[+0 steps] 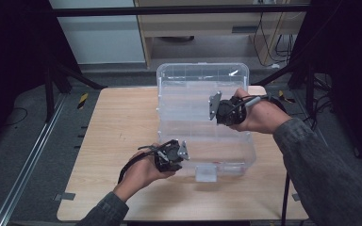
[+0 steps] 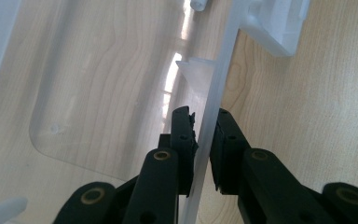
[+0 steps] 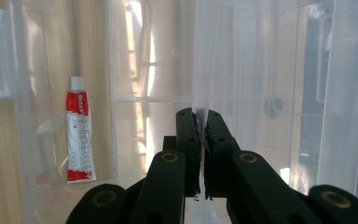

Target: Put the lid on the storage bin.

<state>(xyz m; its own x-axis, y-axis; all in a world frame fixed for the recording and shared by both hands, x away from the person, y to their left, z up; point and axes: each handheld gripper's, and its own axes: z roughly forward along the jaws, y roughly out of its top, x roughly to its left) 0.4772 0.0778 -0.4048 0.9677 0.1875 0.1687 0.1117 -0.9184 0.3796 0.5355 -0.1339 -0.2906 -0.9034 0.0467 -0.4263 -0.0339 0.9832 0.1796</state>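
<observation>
A clear plastic storage box (image 1: 206, 141) stands on the wooden table (image 1: 118, 127), its lid (image 1: 202, 74) raised at the back. My left gripper (image 1: 181, 154) is at the box's near left corner. In the left gripper view it (image 2: 204, 120) is shut on the box's thin front wall (image 2: 214, 84), one jaw inside and one outside. My right gripper (image 1: 219, 113) hangs over the middle of the box. In the right gripper view it (image 3: 199, 116) is shut on the edge of a thin clear panel (image 3: 200, 65); I cannot tell whether that is the lid or a divider. A red and white tube (image 3: 79, 135) shows through the plastic.
A white latch (image 1: 206, 173) juts from the box's front edge, and it (image 2: 279, 23) also shows in the left gripper view. Bare wood lies to the left of the box and along the near edge. Black frame legs and cables stand around the table.
</observation>
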